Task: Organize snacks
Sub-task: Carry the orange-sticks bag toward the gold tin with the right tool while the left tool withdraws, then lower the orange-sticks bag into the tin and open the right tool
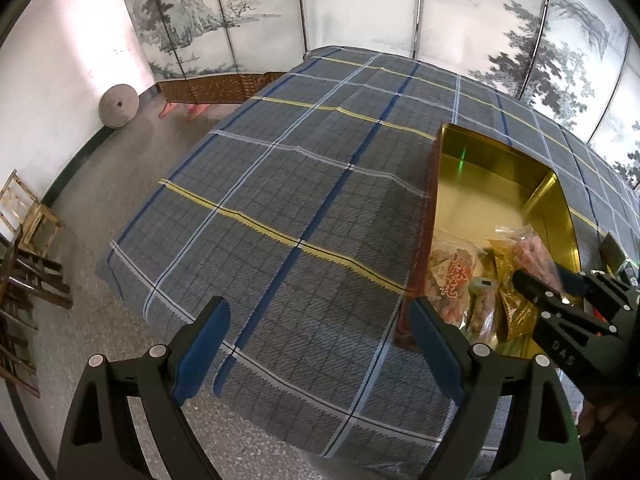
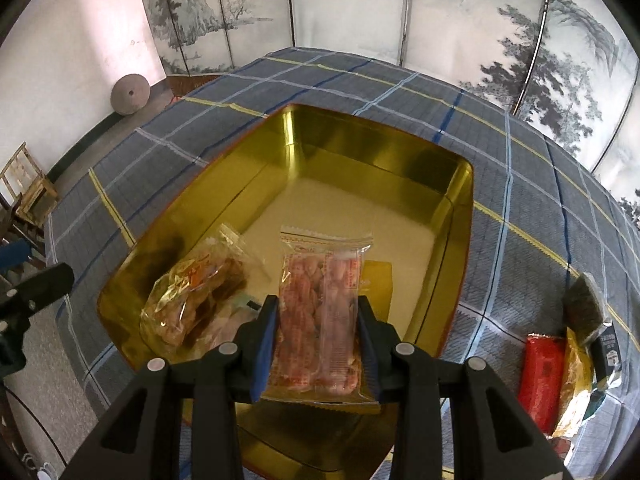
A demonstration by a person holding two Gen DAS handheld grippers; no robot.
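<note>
A gold tin box (image 2: 460, 216) (image 1: 556, 196) lies open on the plaid-covered table (image 1: 304, 184). My right gripper (image 2: 318, 332) is shut on a clear packet of pink snacks (image 2: 320, 300), held over the tin's near end. In the tin lie a bag of brown twists (image 2: 196, 300) (image 1: 450, 280), a yellow packet (image 2: 378, 280) (image 1: 516, 300) and a small greenish packet (image 1: 480, 286). My left gripper (image 1: 320, 340) hangs open and empty over the cloth, left of the tin. In the left wrist view, the right gripper (image 1: 536, 284) reaches in from the right with the pink packet (image 1: 534, 250).
Loose snacks lie on the cloth right of the tin: a red packet (image 2: 540, 376), a yellow bag (image 2: 576, 376) and a dark packet (image 2: 586, 308). Painted folding screens (image 1: 360, 4) stand behind the table. Wooden chairs (image 1: 28, 220) and a round stone (image 1: 119, 105) sit by the left wall.
</note>
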